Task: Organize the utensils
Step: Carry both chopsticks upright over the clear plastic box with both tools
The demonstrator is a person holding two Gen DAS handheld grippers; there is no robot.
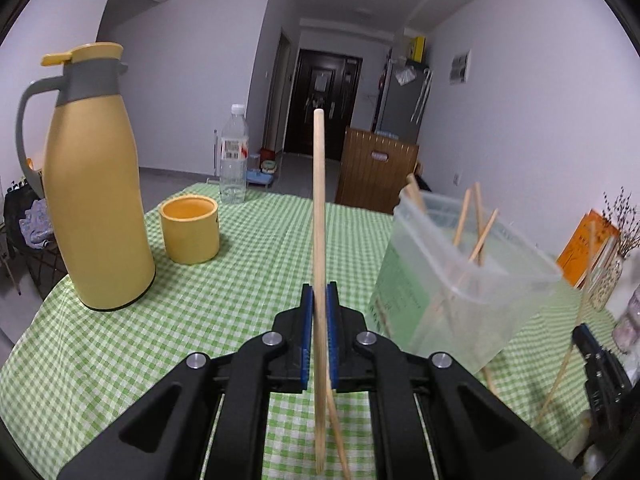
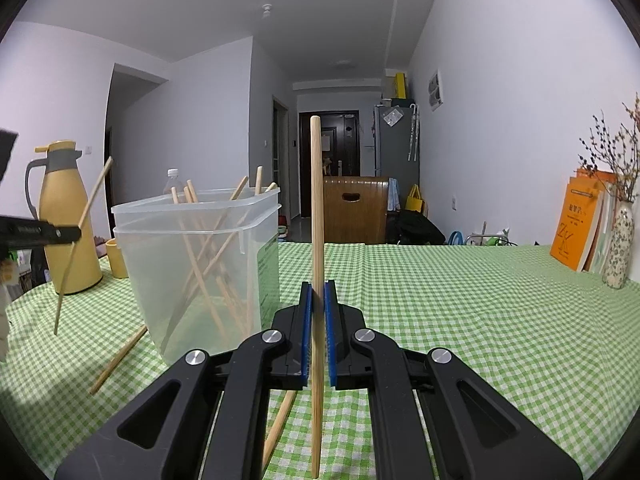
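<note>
My left gripper (image 1: 319,292) is shut on a wooden chopstick (image 1: 319,200) that stands upright between its blue pads. To its right a clear plastic container (image 1: 460,280) holds several chopsticks. In the right wrist view my right gripper (image 2: 318,288) is shut on another upright chopstick (image 2: 317,208). The container (image 2: 196,264) stands just left of it. The left gripper (image 2: 60,234) shows at the left edge with its chopstick (image 2: 86,224) slanting beside the container. The right gripper (image 1: 596,360) appears at the left wrist view's far right.
Loose chopsticks (image 2: 118,360) lie on the green checked tablecloth (image 2: 460,320) by the container, and one (image 2: 280,420) lies under my right gripper. A yellow thermos (image 1: 96,184), yellow cup (image 1: 190,228) and water bottle (image 1: 234,156) stand left. A vase (image 2: 620,248) and orange books (image 2: 576,228) stand right.
</note>
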